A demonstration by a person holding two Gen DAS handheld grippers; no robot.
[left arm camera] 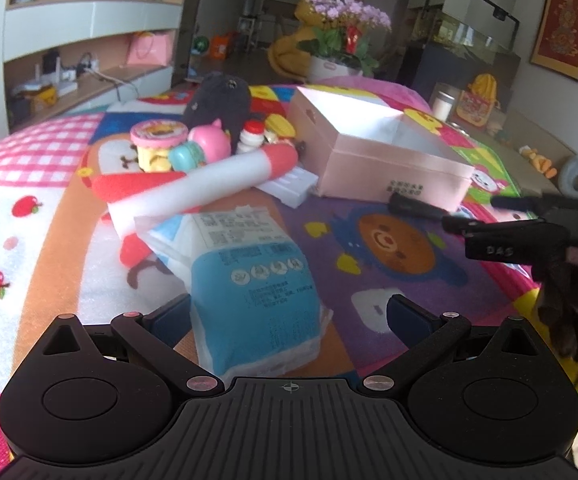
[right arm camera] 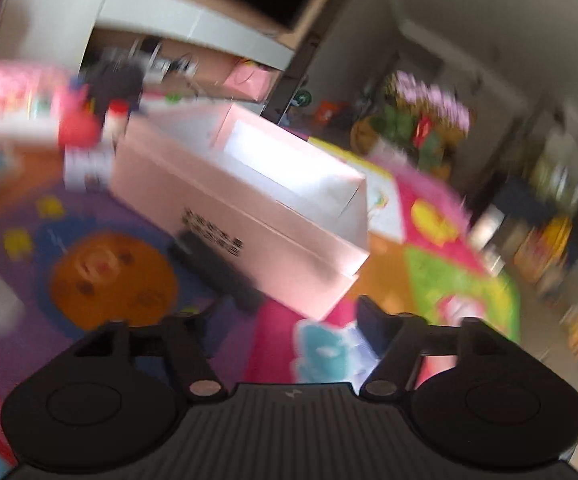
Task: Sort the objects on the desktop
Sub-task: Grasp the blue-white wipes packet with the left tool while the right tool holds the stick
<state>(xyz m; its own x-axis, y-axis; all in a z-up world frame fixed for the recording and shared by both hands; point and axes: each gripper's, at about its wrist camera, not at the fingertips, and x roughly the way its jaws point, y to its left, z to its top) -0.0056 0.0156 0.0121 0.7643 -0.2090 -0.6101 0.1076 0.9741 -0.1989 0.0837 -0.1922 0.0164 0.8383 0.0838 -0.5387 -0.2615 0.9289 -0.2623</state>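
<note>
The pink box (left arm camera: pixel 373 152) sits open on the cartoon mat (left arm camera: pixel 389 240), lid off, white inside showing, and nothing can be seen in it from here. Everything else gets placed off that box.

Left of the box, touching its near corner, lies a white tray (left arm camera: pixel 293 186). Further left is the heap: a red-and-white foam tube (left arm camera: pixel 209 180) lying across, a pink toy (left arm camera: pixel 209 142), a round pink-lidded tub (left arm camera: pixel 159 134), a small white bottle with a red cap (left arm camera: pixel 251 136), and a dark plush (left arm camera: pixel 219 98) behind them all.

In front of the box and to its left, a blue-and-white wipes pack (left arm camera: pixel 249 280) points towards the left wrist camera. The left gripper (left arm camera: pixel 289 314) has its fingers spread wide on either side of the pack's near end; the pads (left arm camera: pixel 407 314) stand clear of it, nothing gripped.

A black pen (left arm camera: pixel 413 204) lies on the mat just in front of the box's printed wall. Right of that, the right gripper (left arm camera: pixel 485 218) shows from the side, blurred, fingers reaching towards the box.

On the right wrist view, heavily smeared, the right gripper (right arm camera: pixel 285 320) has jaws set wide and empty, the box's corner (right arm camera: pixel 329 280) just ahead, the pen (right arm camera: pixel 217 276) off to the left against the box.
</note>
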